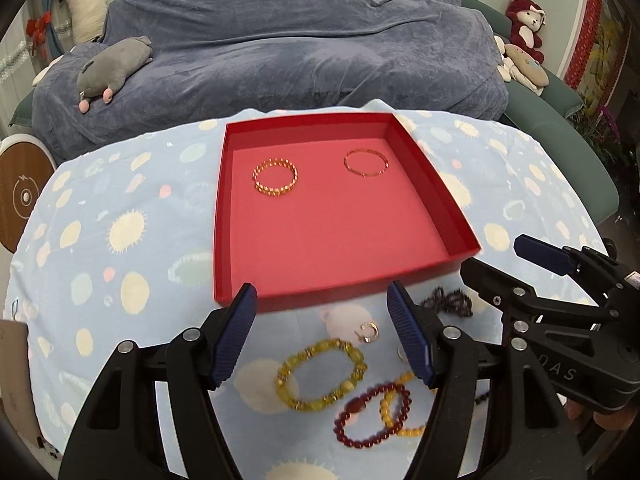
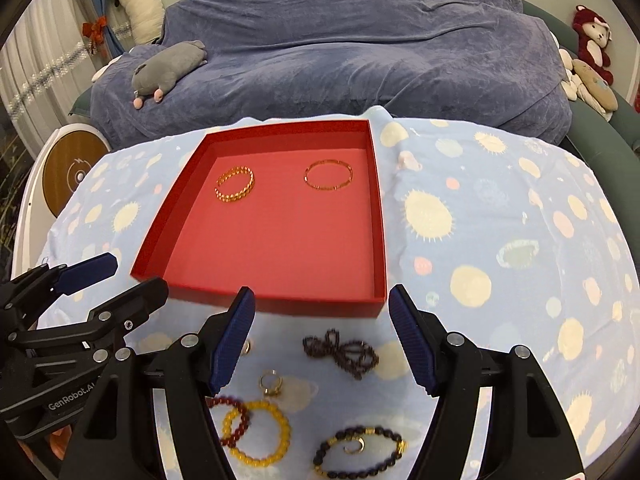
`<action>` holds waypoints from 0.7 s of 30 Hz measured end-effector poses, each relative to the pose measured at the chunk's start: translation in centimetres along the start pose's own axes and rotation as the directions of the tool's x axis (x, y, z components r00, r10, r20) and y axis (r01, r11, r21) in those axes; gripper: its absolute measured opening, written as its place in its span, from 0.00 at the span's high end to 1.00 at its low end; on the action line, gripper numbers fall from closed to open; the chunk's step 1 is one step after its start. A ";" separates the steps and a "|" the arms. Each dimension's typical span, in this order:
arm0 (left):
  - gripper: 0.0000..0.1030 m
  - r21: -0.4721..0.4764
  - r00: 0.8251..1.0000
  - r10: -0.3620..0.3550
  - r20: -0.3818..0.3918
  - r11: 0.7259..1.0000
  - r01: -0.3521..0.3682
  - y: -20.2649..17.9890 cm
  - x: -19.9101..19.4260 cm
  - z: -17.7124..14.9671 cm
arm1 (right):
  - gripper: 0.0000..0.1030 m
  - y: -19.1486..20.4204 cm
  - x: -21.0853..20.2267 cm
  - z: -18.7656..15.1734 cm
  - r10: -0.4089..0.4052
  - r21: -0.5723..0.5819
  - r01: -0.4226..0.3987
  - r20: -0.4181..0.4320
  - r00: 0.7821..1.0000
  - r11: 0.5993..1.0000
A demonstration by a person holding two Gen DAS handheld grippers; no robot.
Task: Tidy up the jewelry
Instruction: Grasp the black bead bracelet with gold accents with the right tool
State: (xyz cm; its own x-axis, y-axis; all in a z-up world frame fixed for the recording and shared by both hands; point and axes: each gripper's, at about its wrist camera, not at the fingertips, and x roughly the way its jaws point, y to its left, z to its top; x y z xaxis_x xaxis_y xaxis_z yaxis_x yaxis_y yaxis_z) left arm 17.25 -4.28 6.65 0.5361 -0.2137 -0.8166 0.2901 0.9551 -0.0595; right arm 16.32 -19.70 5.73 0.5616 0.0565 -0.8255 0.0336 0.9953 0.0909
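Observation:
A red tray (image 1: 332, 280) (image 2: 320, 306) holds a gold beaded bracelet (image 1: 275, 178) (image 2: 235, 184) and a thin gold bangle (image 1: 366, 163) (image 2: 329, 175). In front of it on the cloth lie a yellow-green bead bracelet (image 1: 320, 374), a dark red bracelet (image 1: 372, 416) (image 2: 234, 420), a yellow bracelet (image 1: 394, 412) (image 2: 260, 432), a dark bead strand (image 1: 448, 300) (image 2: 344, 352), a black-and-gold bracelet (image 2: 360, 452) and small rings (image 1: 368, 332) (image 2: 271, 382). My left gripper (image 1: 322, 320) is open above the yellow-green bracelet. My right gripper (image 2: 320, 320) is open above the dark strand.
The table (image 1: 120, 220) (image 2: 500, 240) carries a light blue patterned cloth. Behind it is a sofa under a blue-grey cover (image 1: 300, 40) (image 2: 360, 40) with plush toys (image 1: 116, 68) (image 2: 168, 64). A round wooden object (image 1: 20, 196) (image 2: 72, 168) stands at the left.

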 end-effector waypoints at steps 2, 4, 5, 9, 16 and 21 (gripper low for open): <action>0.38 -0.009 1.000 -0.002 -0.012 1.000 0.002 -0.2 -0.5 -1.8 | 0.35 0.1 -0.6 -1.9 -0.006 -0.003 0.006 -0.011 1.000 1.000; 0.38 -0.037 1.000 0.001 -0.017 0.999 -0.001 -0.3 -0.9 -3.4 | 0.35 0.1 -1.1 -3.8 -0.021 -0.008 0.021 -0.020 1.000 1.000; 0.38 -0.060 1.000 -0.006 -0.017 0.998 0.005 -0.3 -1.2 -4.1 | 0.35 0.0 -1.3 -4.8 -0.029 -0.010 0.029 -0.024 0.999 1.000; 0.38 -0.128 0.999 -0.009 -0.049 0.992 0.003 0.1 -1.2 -7.0 | 0.35 -1.6 -1.5 -8.4 -0.065 0.023 0.067 -0.061 0.996 0.997; 0.38 -0.134 0.997 0.040 -0.070 0.990 -0.049 0.9 -1.1 -9.7 | 0.35 -4.8 -0.6 -11.5 -0.097 0.113 0.111 -0.120 0.988 0.987; 0.38 -0.165 0.996 0.056 -0.070 0.984 -0.067 2.0 -1.0 -9.8 | 0.37 -5.4 0.1 -11.3 -0.110 0.134 0.126 -0.119 0.987 0.983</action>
State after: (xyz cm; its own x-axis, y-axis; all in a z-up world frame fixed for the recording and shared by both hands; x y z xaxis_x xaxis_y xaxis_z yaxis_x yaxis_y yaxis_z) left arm 9.57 -0.13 1.69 0.4944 -0.1449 -0.8571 0.1190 0.9880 -0.0985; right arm 6.83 -24.23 -1.17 0.4521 -0.0444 -0.8909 0.2141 0.9750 0.0601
